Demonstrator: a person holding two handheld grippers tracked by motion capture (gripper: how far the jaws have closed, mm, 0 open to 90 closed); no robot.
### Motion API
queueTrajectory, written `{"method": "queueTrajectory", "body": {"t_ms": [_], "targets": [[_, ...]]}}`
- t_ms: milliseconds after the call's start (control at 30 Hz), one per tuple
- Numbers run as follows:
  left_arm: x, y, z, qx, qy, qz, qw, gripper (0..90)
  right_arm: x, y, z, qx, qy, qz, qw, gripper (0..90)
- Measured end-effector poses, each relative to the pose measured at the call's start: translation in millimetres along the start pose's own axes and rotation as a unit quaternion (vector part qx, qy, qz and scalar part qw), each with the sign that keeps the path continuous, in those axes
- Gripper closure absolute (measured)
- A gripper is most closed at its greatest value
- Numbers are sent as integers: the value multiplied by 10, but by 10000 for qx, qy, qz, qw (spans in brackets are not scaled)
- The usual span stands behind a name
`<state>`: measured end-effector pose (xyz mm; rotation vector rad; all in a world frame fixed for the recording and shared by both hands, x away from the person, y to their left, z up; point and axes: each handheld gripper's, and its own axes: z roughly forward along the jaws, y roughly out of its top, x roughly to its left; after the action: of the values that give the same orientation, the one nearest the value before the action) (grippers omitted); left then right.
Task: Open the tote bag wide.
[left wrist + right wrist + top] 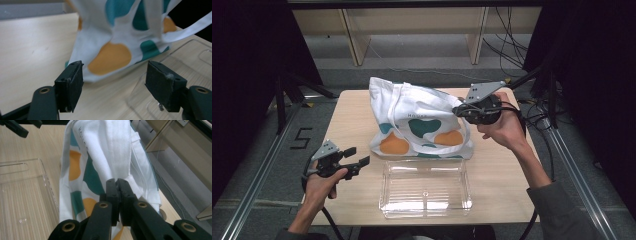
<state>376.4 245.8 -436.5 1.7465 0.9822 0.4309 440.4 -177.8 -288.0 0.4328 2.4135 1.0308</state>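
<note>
A white tote bag [422, 122] with teal and orange blobs stands upright in the middle of the wooden table [352, 115]. My right gripper [458, 111] is at the bag's upper right edge. In the right gripper view its jaws [117, 182] are pressed together with a fold of the bag's white cloth [110, 152] at their tips. My left gripper [360, 155] hovers open at the table's near left, a short way from the bag's lower left corner. From the left gripper view the bag [112, 55] lies ahead, beyond the spread jaws of that gripper [113, 82].
A clear plastic tray [384, 200] sits empty just in front of the bag, between the two hands; its rim [190, 50] lies by the left gripper's right jaw. Wooden shelving and cables stand beyond the table's far edge. Bare tabletop lies left of the bag.
</note>
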Motion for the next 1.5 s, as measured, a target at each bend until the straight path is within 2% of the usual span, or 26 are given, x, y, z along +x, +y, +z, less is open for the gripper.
{"method": "queueTrajectory", "body": {"t_ms": [100,133,167,267,300,333,433,467,600,667,767,800,833,900,933,1000,1067,1167,1233,1267,1300,1333,1367,1400,1467,1500], "targets": [[-120,297,71,43,-196,252,9995,301,-1,5,2,-27,4,-90,10000,891],[-183,532,120,76,-331,456,9984,302,-7,5,0,-28,17,-97,9999,891],[-183,532,120,76,-331,456,9984,302,-7,5,0,-28,17,-97,9999,891],[-235,873,233,157,-451,639,9968,340,-9,1,0,-41,-15,-26,10000,891],[-235,1069,333,254,-478,712,9960,358,-20,-1,2,-57,-8,-70,10000,890],[-235,1069,333,254,-478,712,9960,369,-20,-1,2,-57,-8,-70,10000,890],[-186,1363,529,323,-538,616,9961,406,-30,-5,2,-108,46,-72,9999,891],[-186,1363,529,323,-538,616,9961,407,-34,-5,0,-116,49,-39,9999,891],[-140,1531,718,492,-433,553,9963,424,-54,-11,1,-147,55,-31,9999,890],[-72,1614,822,587,-569,366,9960,455,-62,-13,3,-146,66,22,9999,891],[-55,1649,869,543,-672,278,9959,552,-64,-10,2,-136,50,65,9999,890],[-53,1663,887,522,-696,275,9958,635,-69,-10,3,-156,34,51,9999,891],[-62,1672,900,451,-655,297,9964,635,-69,-10,3,-156,34,51,9999,891],[-84,1684,918,439,-743,339,9957,782,-88,1,2,-151,12,23,9999,891],[-101,1687,908,370,-737,411,9957,812,-89,4,-2,-127,-22,44,9999,890],[-130,1698,850,269,-643,465,9965,840,-107,15,-10,-154,-90,-58,9998,891],[-154,1711,735,63,-740,465,9962,852,-123,23,-40,-184,-151,-54,9997,891],[-226,1678,504,-114,-941,734,9928,853,-125,18,-50,-230,-141,-17,9996,891],[-290,1551,355,-102,-1035,979,9898,854,-117,7,-70,-284,-182,-36,9994,891],[-309,1432,276,-87,-1092,1112,9877,854,-98,1,-83,-330,-167,-33,9993,891],[-309,1432,276,-87,-1092,1112,9877,854,-83,-1,-83,-350,-160,-65,9992,891],[-302,1324,266,26,-1051,1201,9872,855,-59,-6,-78,-351,-158,-112,9992,891],[-259,1155,321,295,-1031,1223,9867,855,-44,-10,-75,-343,-176,-149,9991,891],[-259,1155,321,295,-1031,1223,9867,855,-44,-10,-75,-343,-176,-149,9991,891],[-190,988,423,495,-1038,1124,9870,857,32,-46,-31,-279,-44,-141,9995,891],[-131,880,536,545,-993,1050,9880,856,52,-56,-15,-264,35,-172,9995,891]]}}
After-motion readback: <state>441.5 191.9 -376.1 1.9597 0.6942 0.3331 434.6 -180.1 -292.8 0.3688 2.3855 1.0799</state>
